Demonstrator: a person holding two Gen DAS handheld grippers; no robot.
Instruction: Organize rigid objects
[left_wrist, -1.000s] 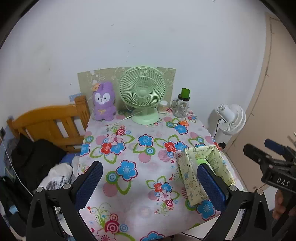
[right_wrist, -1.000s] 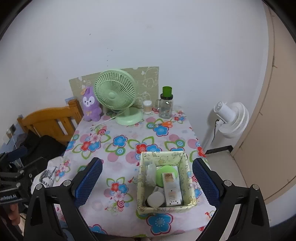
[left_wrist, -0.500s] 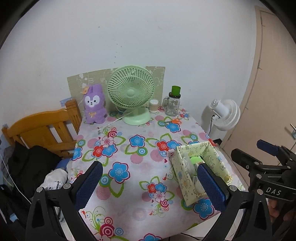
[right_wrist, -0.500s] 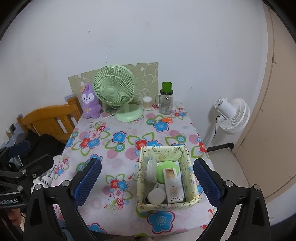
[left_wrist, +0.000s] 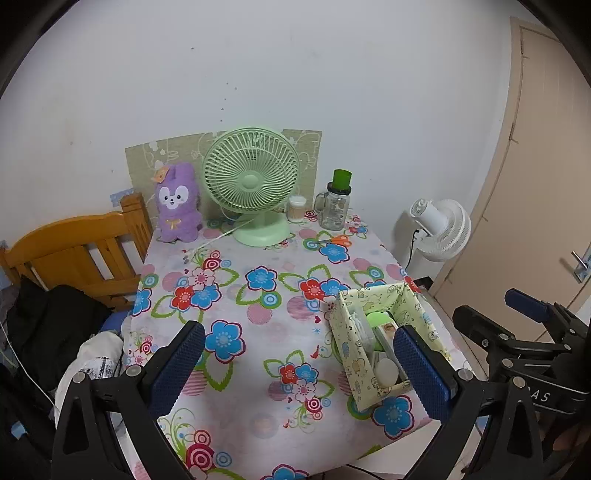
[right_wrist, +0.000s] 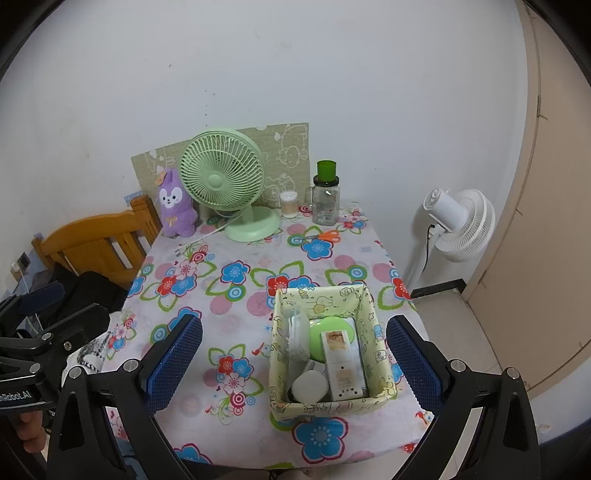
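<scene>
Right wrist view shows your right gripper (right_wrist: 293, 354) spread wide, empty above the soft-walled basket (right_wrist: 373, 321); pinch the stiff, light white box (right_wrist: 343, 363) across its long sides. Left gripper (left_wrist: 299, 363) also gapes empty.

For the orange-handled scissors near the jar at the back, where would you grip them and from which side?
Grip the scissors from above, across the closed blades just left of the orange handles. They lie flat on the tablecloth, so only a top-down pinch fits. The glass jar stands just behind, so probably come from the near side. Both the right gripper and the left gripper are open and empty.
</scene>
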